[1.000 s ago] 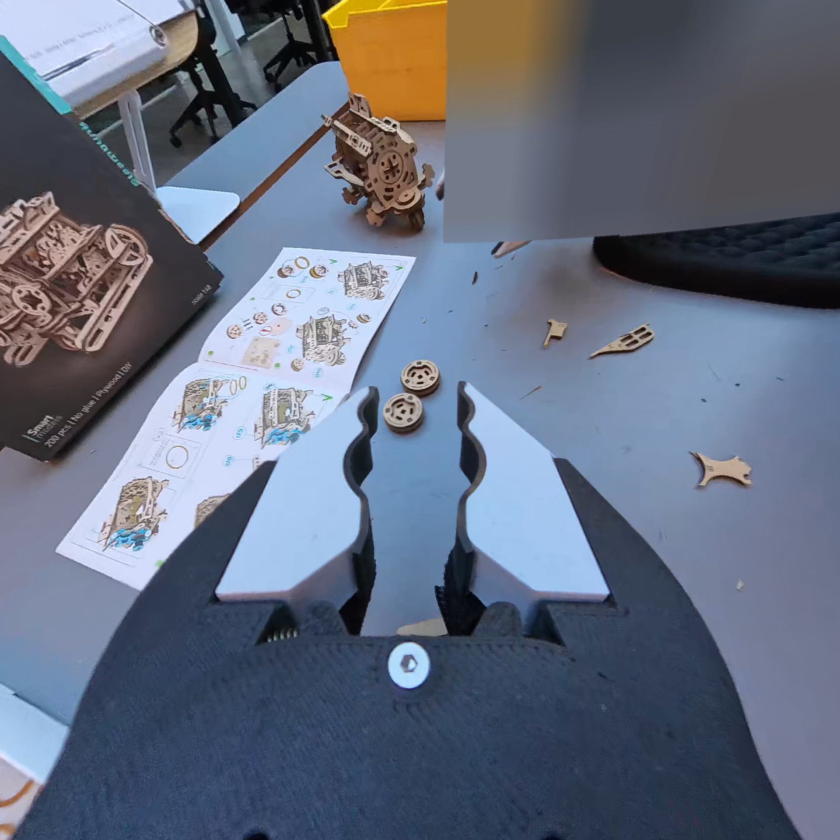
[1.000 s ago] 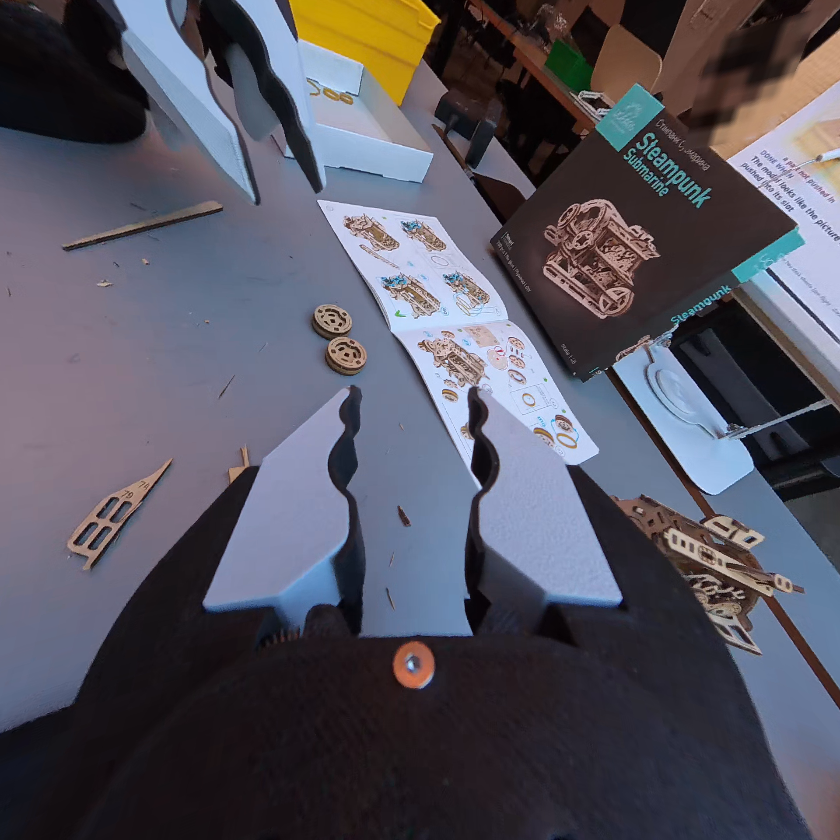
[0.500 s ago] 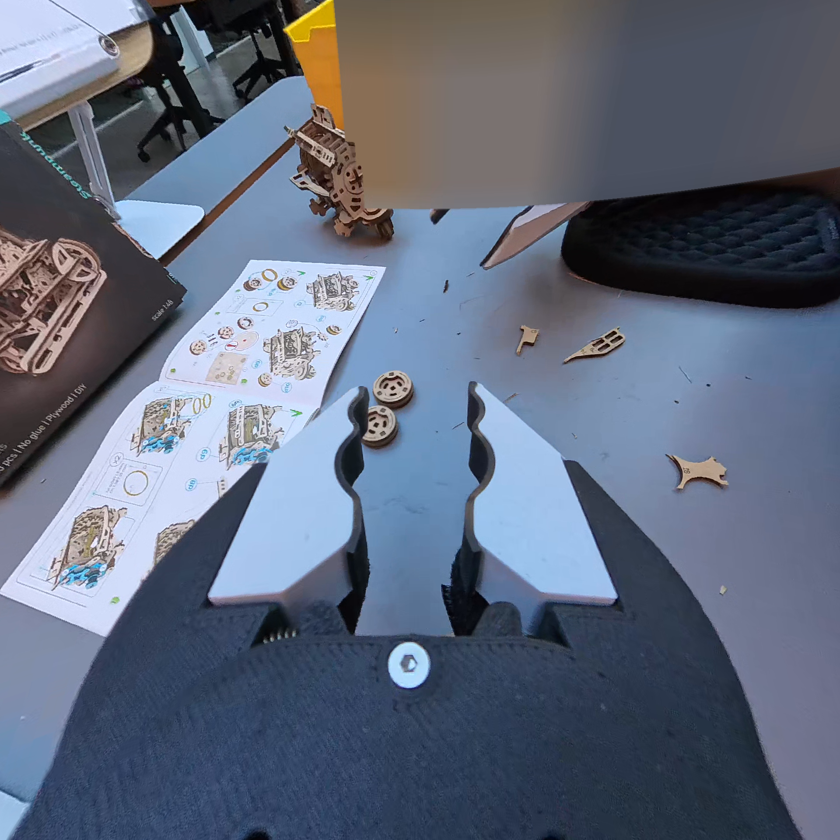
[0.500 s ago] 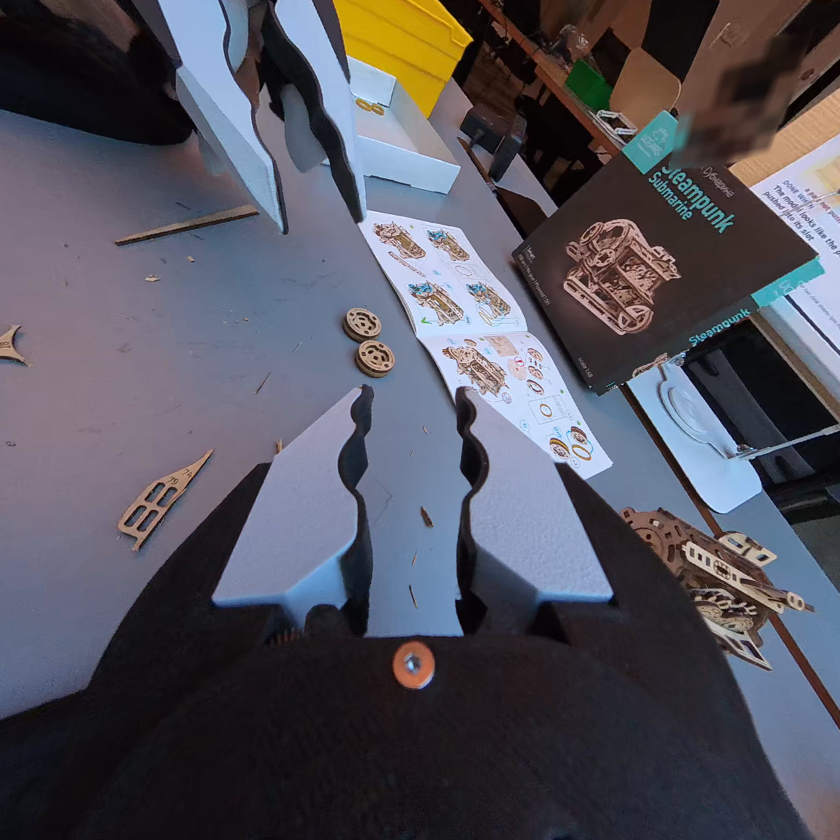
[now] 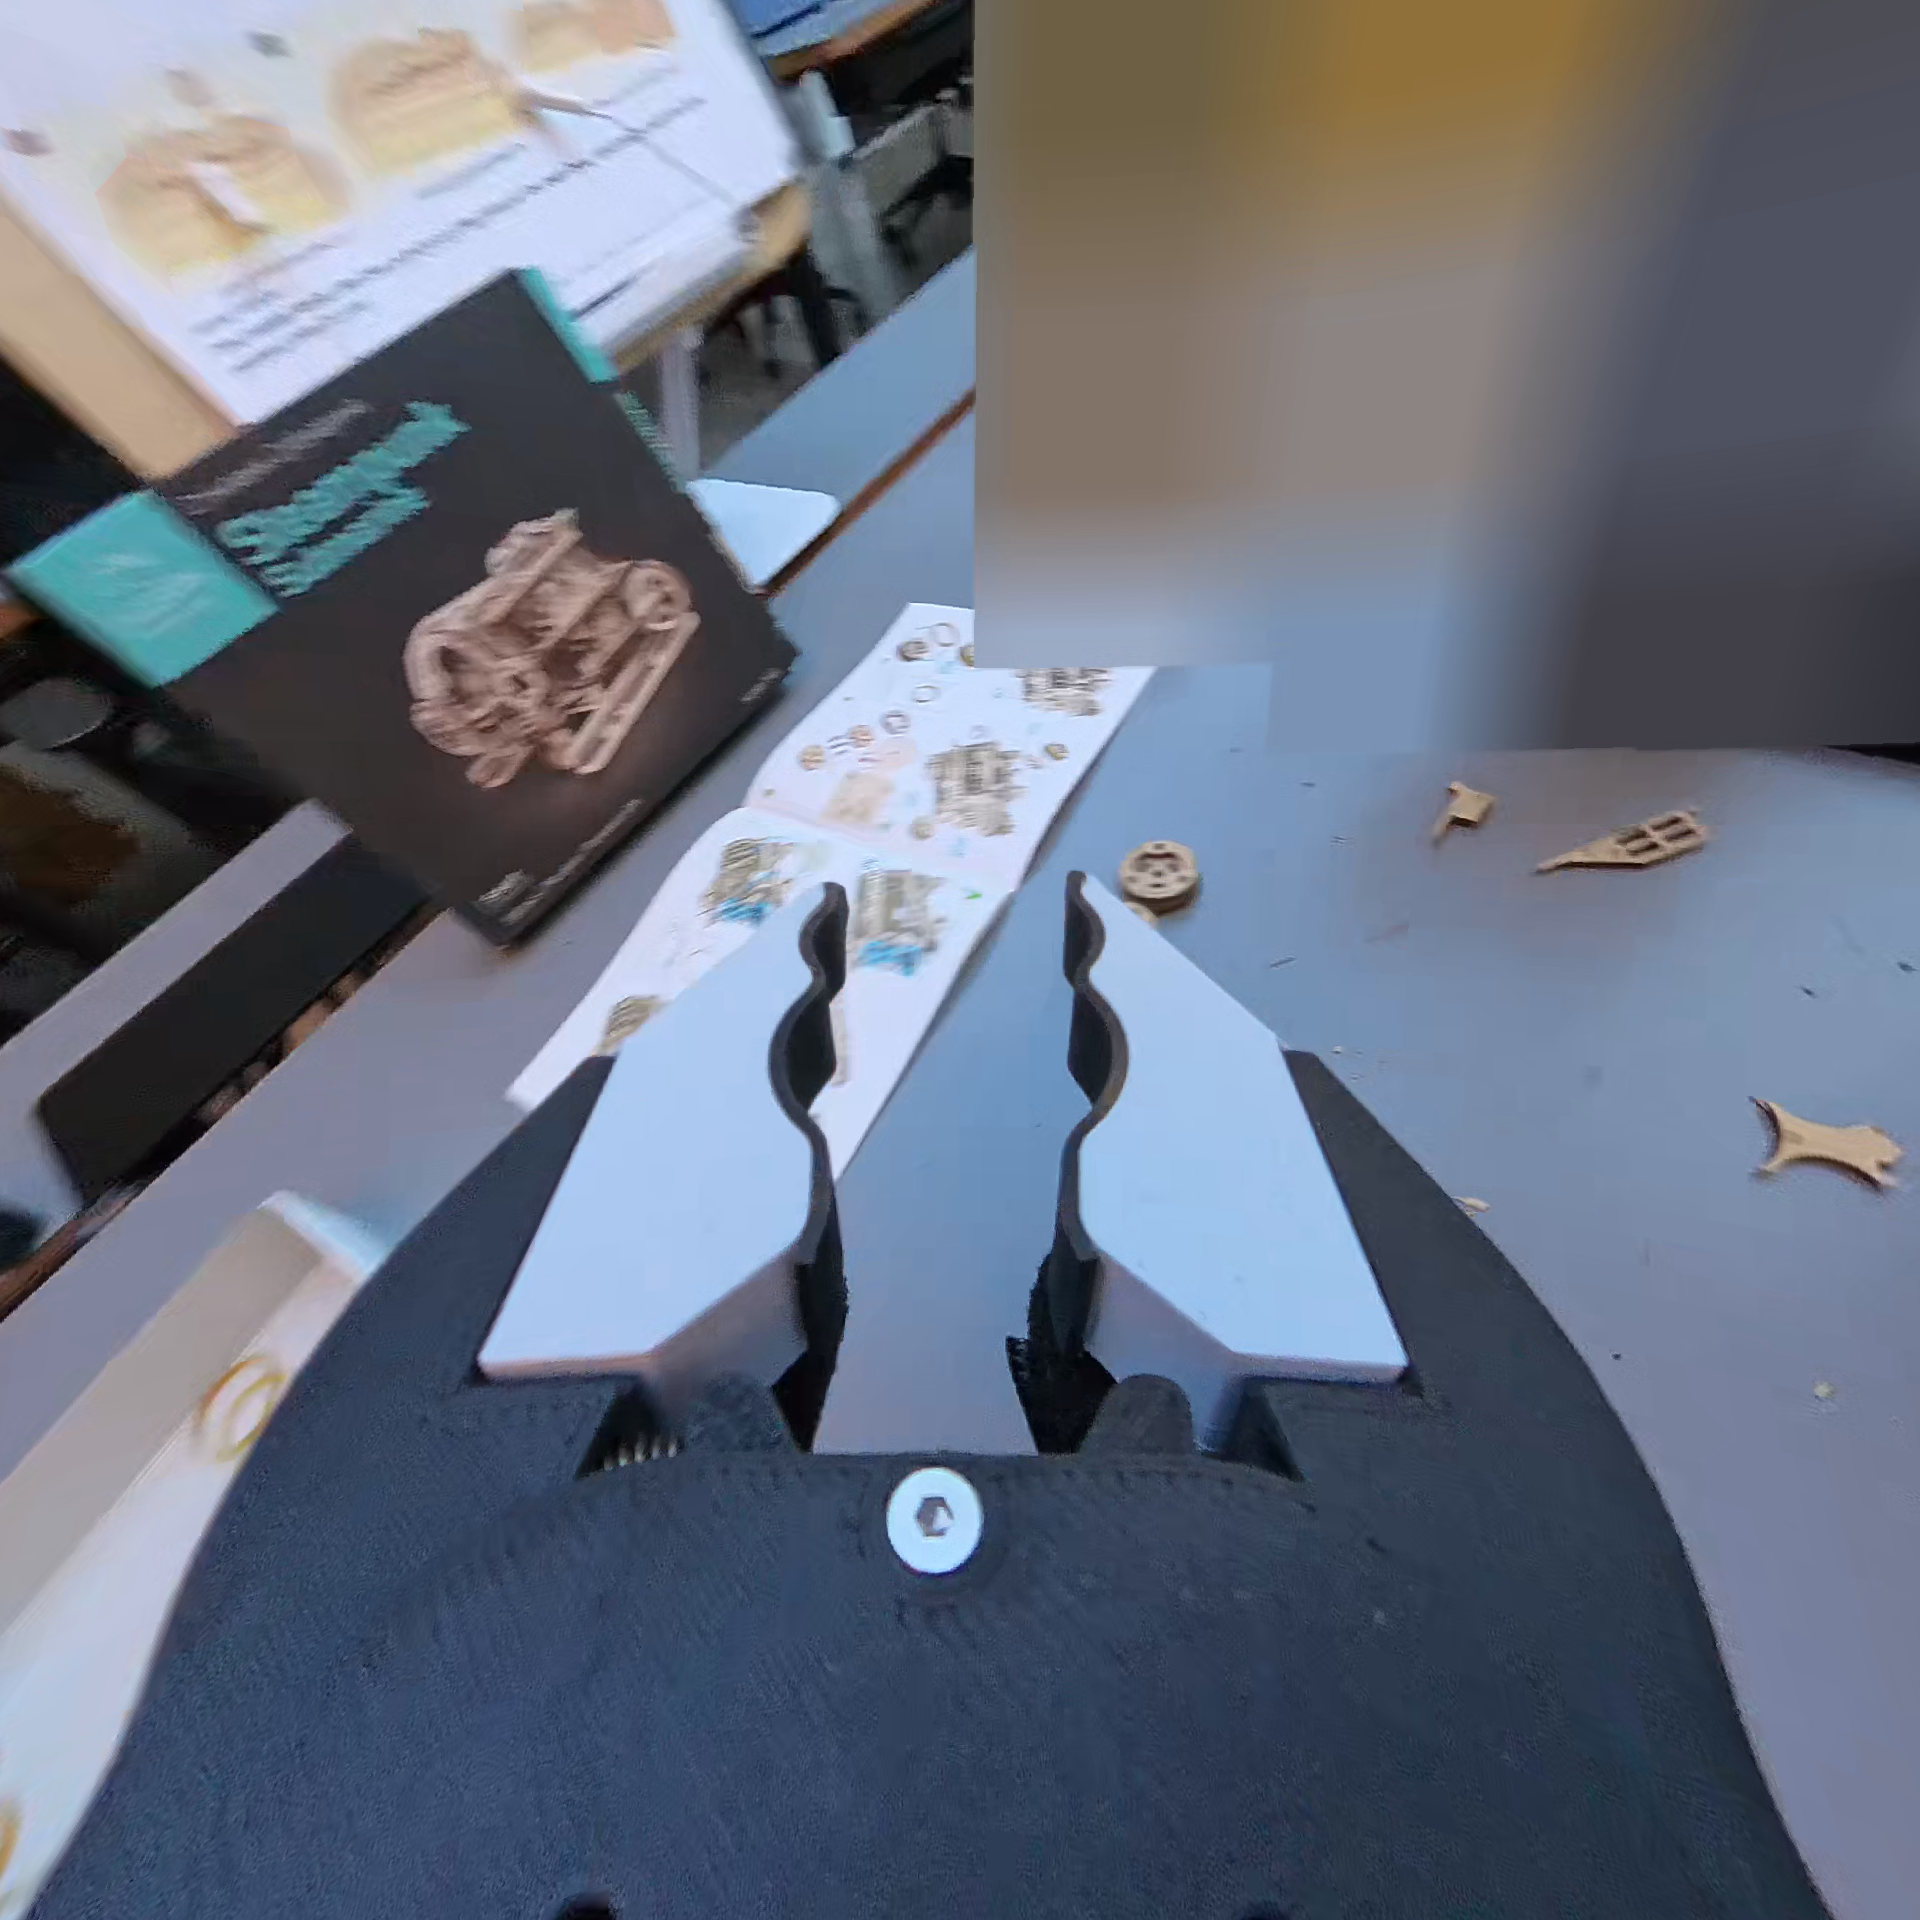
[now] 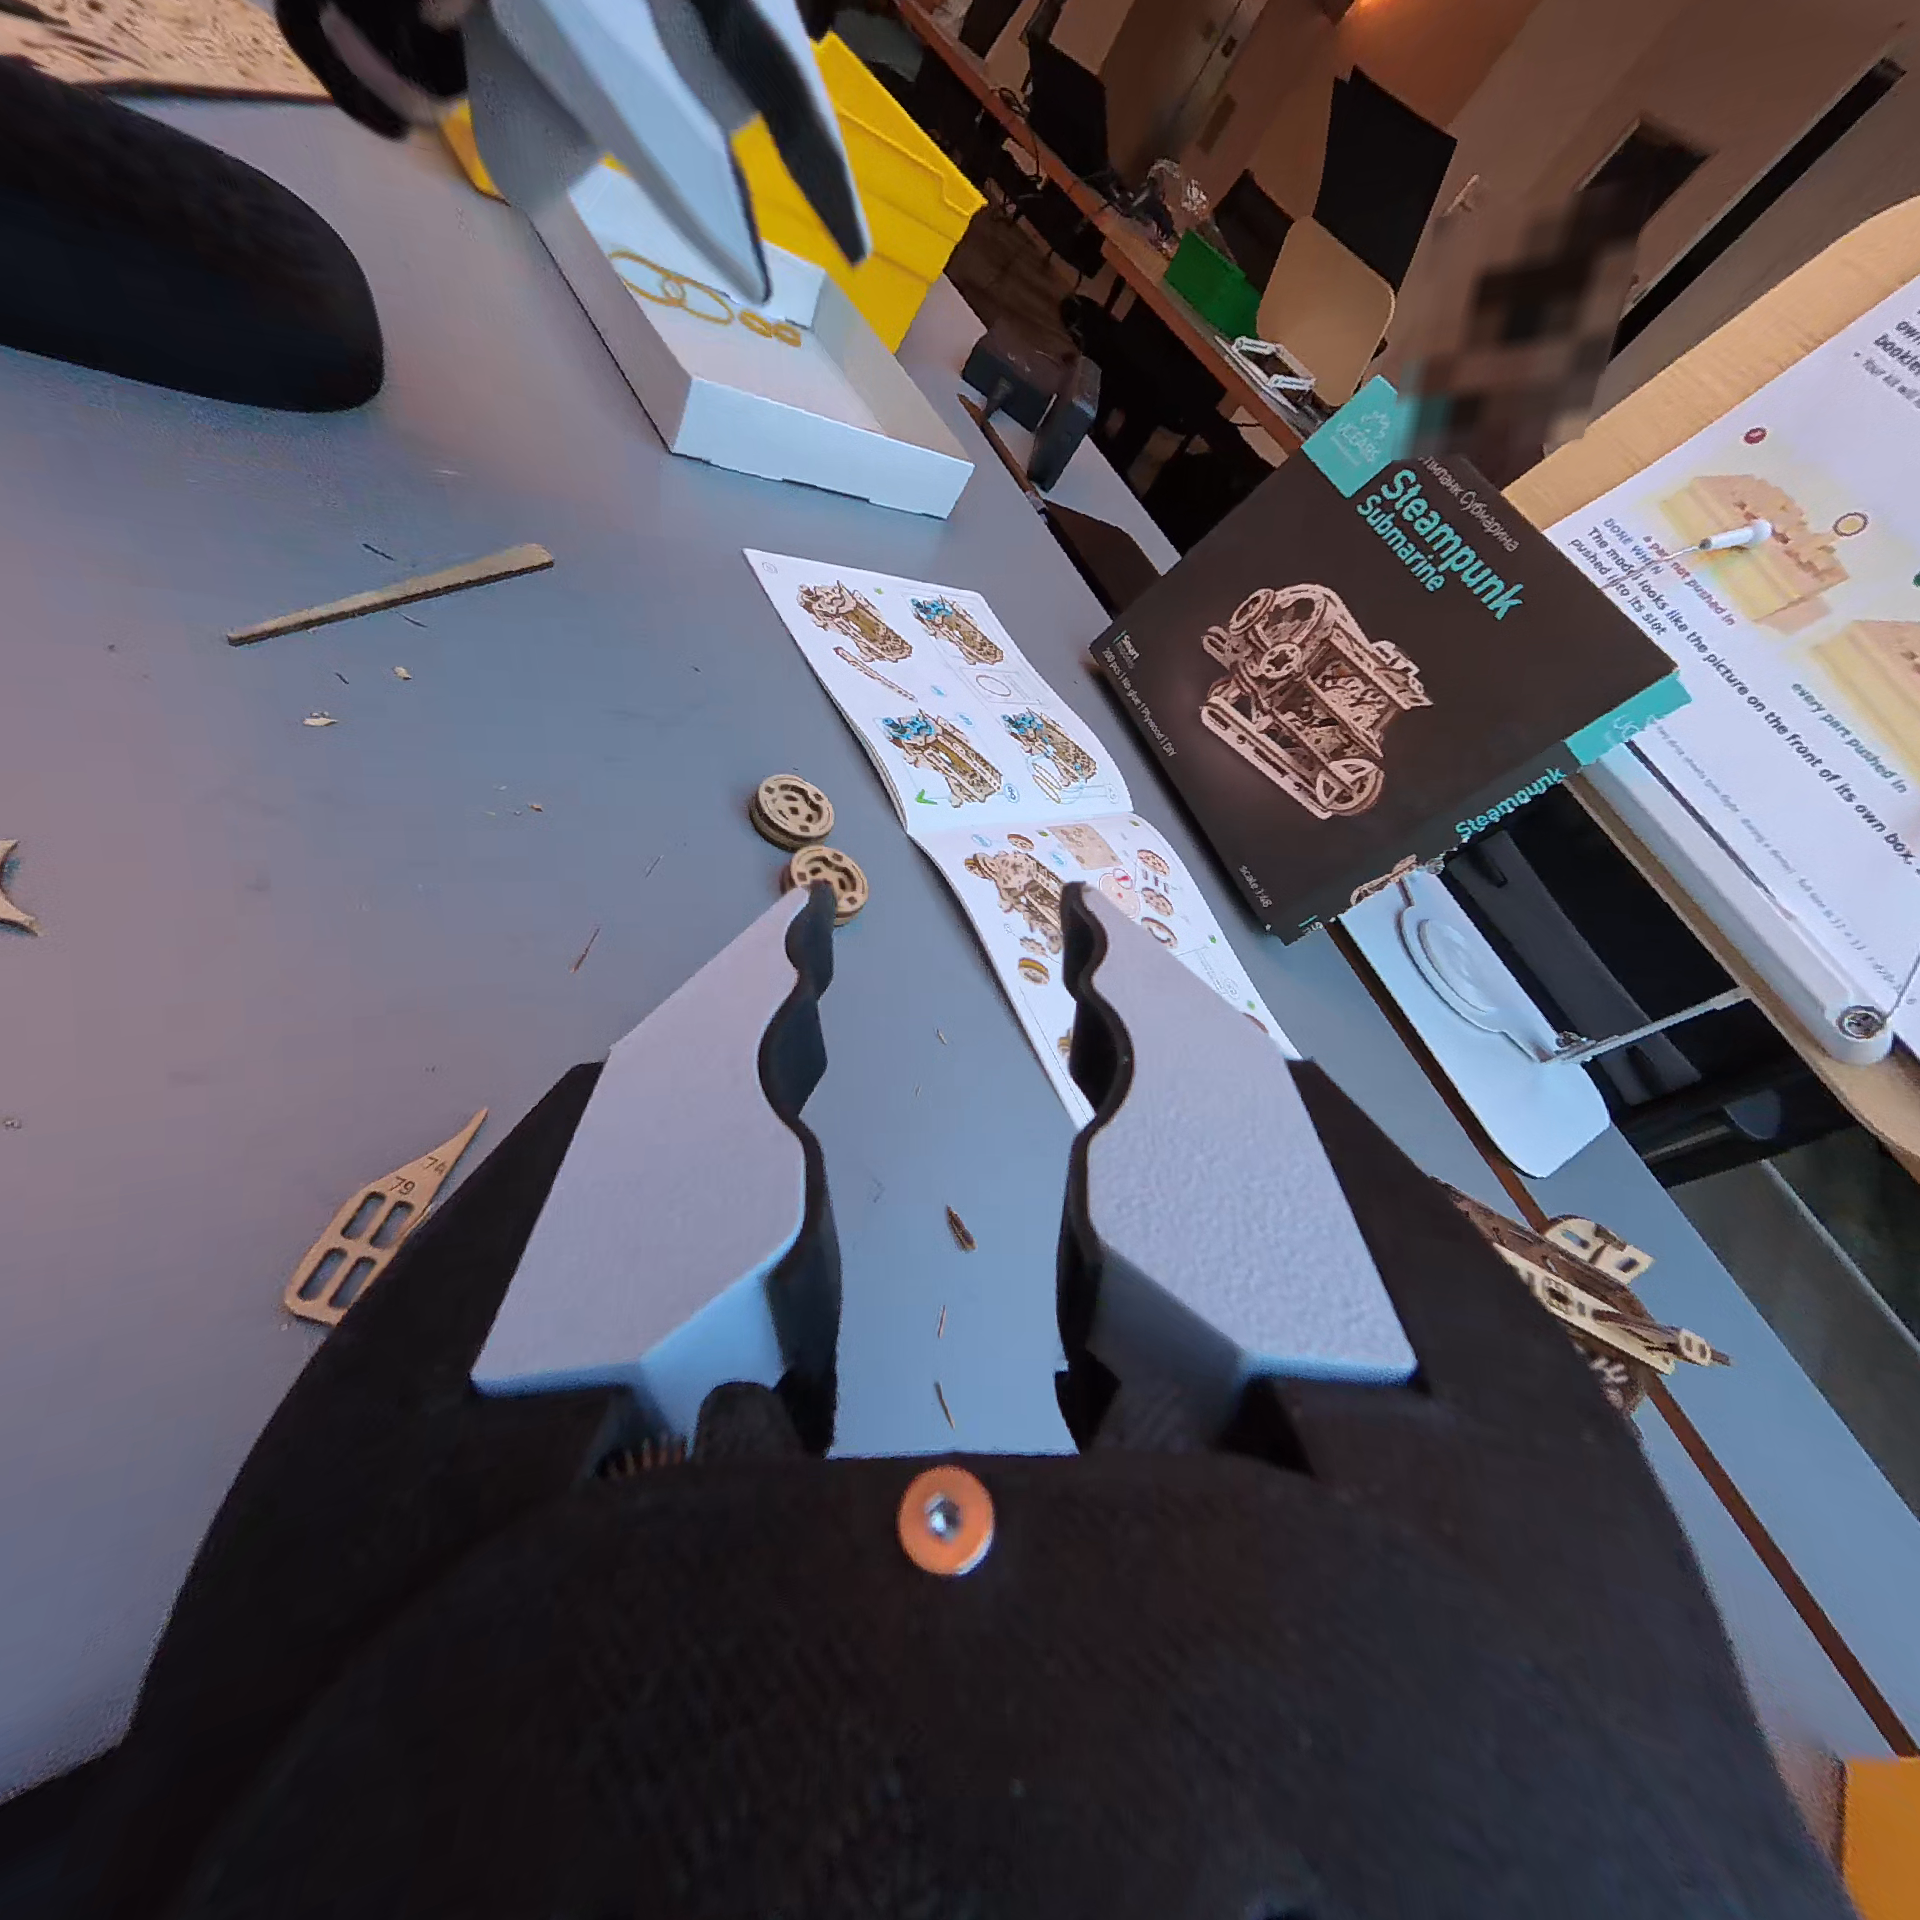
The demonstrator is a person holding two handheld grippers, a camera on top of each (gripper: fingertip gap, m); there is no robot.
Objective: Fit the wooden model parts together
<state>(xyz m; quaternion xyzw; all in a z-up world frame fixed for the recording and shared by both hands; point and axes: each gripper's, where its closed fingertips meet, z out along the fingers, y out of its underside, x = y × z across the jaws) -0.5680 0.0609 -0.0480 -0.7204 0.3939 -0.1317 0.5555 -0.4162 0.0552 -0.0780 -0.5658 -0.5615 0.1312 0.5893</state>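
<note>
Two small round wooden wheels lie side by side on the grey table, next to the open instruction booklet. My right gripper is open and empty, low over the table, its left fingertip just in front of the nearer wheel. A part-built wooden model sits at the table's right edge. My left gripper is open and empty, held above the table; it also shows in the right wrist view. One wheel shows beyond its right finger.
A black kit box stands beside the booklet. A white tray holding rubber rings, a yellow bin and a black pad are at the back. Wood scraps and a thin strip lie about. There is about 15 cm between the tips of the two grippers. It is some 10 cm from my right tips to the wheel.
My left gripper has swung left and away from the wheels; the model has left its view. My right gripper has moved forward, up to the wheels. Both stay open.
</note>
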